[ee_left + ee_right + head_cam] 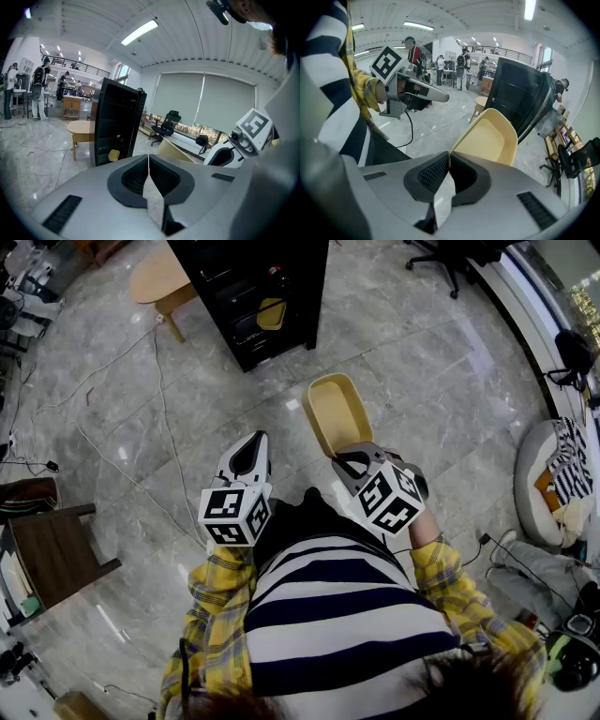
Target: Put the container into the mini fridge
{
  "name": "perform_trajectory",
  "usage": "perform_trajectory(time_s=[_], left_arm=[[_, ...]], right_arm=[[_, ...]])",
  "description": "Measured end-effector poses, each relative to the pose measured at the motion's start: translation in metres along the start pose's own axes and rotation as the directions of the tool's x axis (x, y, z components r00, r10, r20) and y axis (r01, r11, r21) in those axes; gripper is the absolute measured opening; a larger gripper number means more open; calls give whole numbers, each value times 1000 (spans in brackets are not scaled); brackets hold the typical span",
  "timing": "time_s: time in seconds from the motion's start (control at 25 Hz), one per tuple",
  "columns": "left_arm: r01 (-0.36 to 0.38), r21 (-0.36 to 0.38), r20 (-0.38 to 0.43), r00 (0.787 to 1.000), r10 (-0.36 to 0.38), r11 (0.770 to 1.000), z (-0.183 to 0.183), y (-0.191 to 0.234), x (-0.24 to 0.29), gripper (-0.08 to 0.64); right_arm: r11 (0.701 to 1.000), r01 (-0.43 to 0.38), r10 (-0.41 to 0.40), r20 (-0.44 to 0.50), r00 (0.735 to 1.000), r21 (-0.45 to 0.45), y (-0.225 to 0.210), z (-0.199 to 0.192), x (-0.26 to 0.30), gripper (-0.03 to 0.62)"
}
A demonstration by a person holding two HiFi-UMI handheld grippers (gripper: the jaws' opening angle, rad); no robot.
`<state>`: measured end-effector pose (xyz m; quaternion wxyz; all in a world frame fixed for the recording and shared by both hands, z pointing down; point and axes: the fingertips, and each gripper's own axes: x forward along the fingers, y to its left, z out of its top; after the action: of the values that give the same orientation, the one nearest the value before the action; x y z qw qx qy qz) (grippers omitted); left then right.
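Observation:
My right gripper [349,457] [449,153] is shut on the near rim of a pale yellow open container [337,413] [487,140], held above the grey marble floor. The container's edge also shows in the left gripper view [173,152]. Ahead stands the black mini fridge [253,287] [117,122] [520,103] with its front open. A small yellow item [271,313] sits on a lower shelf inside. My left gripper [255,439] [148,157] hangs to the left of the container, jaws shut with nothing between them.
A round wooden table [159,282] stands left of the fridge. Cables [169,427] run across the floor. A dark wooden chair [47,549] is at the left, an office chair [450,259] at the back right, a cushion with clutter [553,484] at the right.

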<state>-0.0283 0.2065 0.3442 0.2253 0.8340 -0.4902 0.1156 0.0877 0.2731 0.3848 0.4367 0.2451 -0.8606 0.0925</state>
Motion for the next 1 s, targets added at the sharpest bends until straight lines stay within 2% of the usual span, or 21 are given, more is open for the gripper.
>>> perform_trajectory(time_s=[0.68,1.0], left_arm=[[-20,-13,-5,1000,20,1000,-9,-40,20,18],[-10,4,-23,1000,10,1000,-7,-40,23,18]], right_arm=[[1000,-27,28,6,1000,-12,-14,-32,-22,37],[1000,-11,11,19,1000,6,-16,-33,-22,37]])
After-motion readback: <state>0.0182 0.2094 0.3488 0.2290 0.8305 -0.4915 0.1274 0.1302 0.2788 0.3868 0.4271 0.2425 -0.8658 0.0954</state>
